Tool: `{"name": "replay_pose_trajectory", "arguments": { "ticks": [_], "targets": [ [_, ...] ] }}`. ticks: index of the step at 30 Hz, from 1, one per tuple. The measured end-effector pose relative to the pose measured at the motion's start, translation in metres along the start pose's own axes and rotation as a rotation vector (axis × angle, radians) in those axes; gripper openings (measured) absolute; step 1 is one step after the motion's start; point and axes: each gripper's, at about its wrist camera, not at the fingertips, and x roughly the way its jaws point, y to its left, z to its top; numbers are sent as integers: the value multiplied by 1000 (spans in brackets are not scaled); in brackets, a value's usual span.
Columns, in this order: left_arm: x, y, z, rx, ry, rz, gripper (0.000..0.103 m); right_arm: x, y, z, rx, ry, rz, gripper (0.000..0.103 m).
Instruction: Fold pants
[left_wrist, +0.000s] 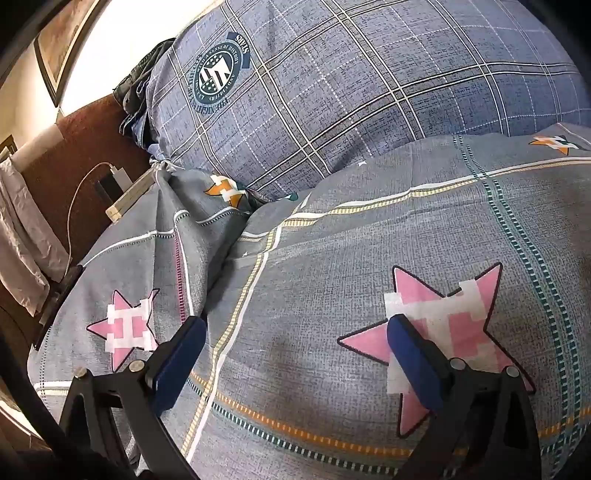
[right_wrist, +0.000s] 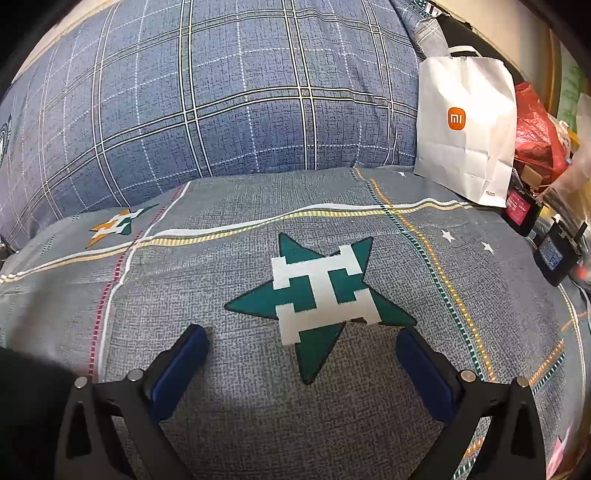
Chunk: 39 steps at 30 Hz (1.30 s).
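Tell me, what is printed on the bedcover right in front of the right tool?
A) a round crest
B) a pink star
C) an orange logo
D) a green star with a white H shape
D: in the right wrist view a green star with a white H shape lies on the grey bedcover just ahead of the open right tool.

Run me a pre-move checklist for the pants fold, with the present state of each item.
1. Left gripper open with nothing between its fingers: ok.
2. Right gripper open with nothing between its fingers: ok.
3. Pants located: not ok. Neither view shows clear pants; a dark garment sits behind the plaid pillow, but what it is, cannot tell.
4. Bedspread flat enough ahead of the right gripper to work on: ok.
5. Clutter at the right edge: not ok. The white paper bag and red plastic bag crowd that side.
6. Cable beside the bed out of the left gripper's way: ok.
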Motion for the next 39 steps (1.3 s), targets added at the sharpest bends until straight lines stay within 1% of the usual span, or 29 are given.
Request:
{"name": "replay_pose_trajectory", "arguments": {
  "ticks": [29,30,33,35,36,37,38,39],
  "targets": [
    [0,0,0,-1,2,-1,99,-1,1,-1,-1,1,-1,103],
    [0,-1,0,0,1,-1,99,-1,1,-1,13,2,-5,103],
    [0,-1,0,-3,6,7,99,0,8,-3,45,4,-66,103],
    [-1,-3,1,4,0,21,99,-1,8,-3,51,6,-70,103],
    [-1,-4,3,14,10,29,99,-1,6,-3,68,12,-66,103],
    [-1,-5,6,28,46,32,99,-2,5,-4,89,24,-69,103],
    [-3,-6,7,27,83,33,99,-5,6,-6,104,55,-78,103],
    [-8,-3,4,-20,109,33,99,-10,8,-8,121,101,-83,103]
  ]
}}
